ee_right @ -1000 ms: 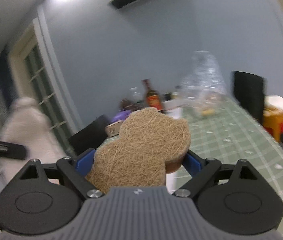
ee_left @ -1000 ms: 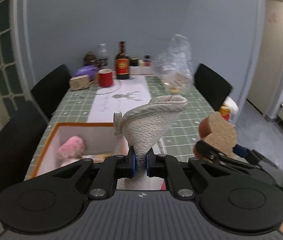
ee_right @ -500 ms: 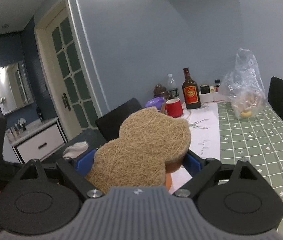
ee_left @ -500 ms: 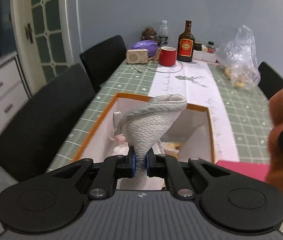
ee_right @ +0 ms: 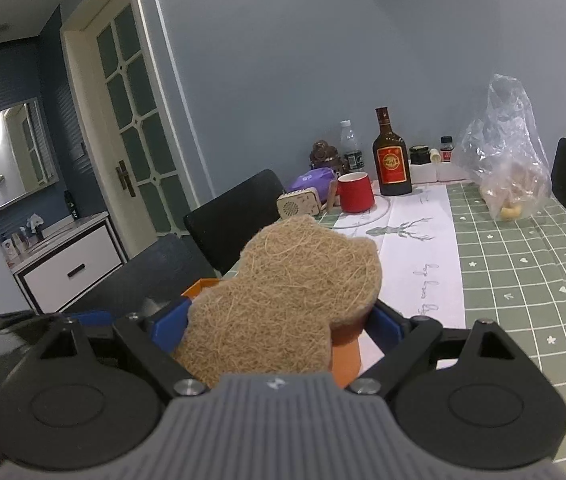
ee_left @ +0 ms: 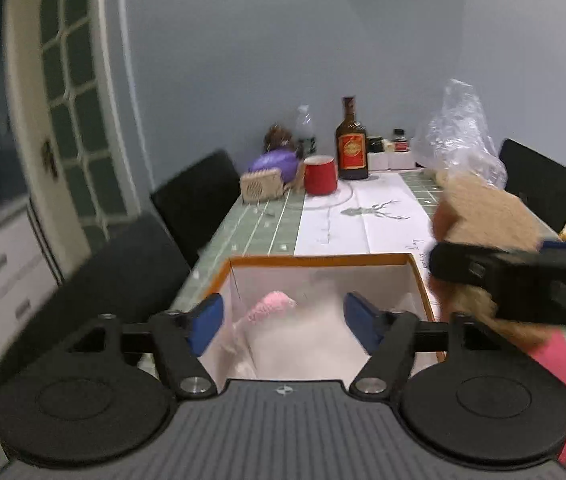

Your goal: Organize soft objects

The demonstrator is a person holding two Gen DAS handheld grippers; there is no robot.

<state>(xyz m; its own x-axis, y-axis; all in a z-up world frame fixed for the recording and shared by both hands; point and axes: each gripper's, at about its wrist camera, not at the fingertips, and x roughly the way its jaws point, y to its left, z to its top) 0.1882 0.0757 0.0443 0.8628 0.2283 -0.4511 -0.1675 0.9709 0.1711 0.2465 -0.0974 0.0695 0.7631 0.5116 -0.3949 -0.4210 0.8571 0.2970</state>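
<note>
The left gripper (ee_left: 283,318) hangs over the orange-rimmed white box (ee_left: 319,258) at the near end of the desk (ee_right: 523,264); its jaws have just been opening and now stand wide with nothing pressed between the blue pads. Below them, inside the box, lies a blurred whitish cloth (ee_left: 307,340), and beside it, to the left, a pink fuzzy soft thing (ee_left: 271,306). The right gripper (ee_right: 279,320) holds a tan loofah sponge (ee_right: 283,304) shaped like a bear's head, its pads pressed on the two sides with the jaws set wide around it. In the left wrist view that sponge (ee_left: 483,216) sits just right of the box and slightly above its rim, with a pink flat thing (ee_left: 559,364) on the desk under it. At the far end of the green checked desk stand a red mug (ee_right: 357,197), a brown bottle with a red label (ee_right: 391,156), a clear water bottle (ee_right: 349,146), a small wooden speaker (ee_right: 299,203), a purple pouch (ee_right: 313,180) and, to the right, a clear plastic bag (ee_right: 507,152) holding something pale. Black chairs (ee_right: 239,216) line the left side of the desk.
</note>
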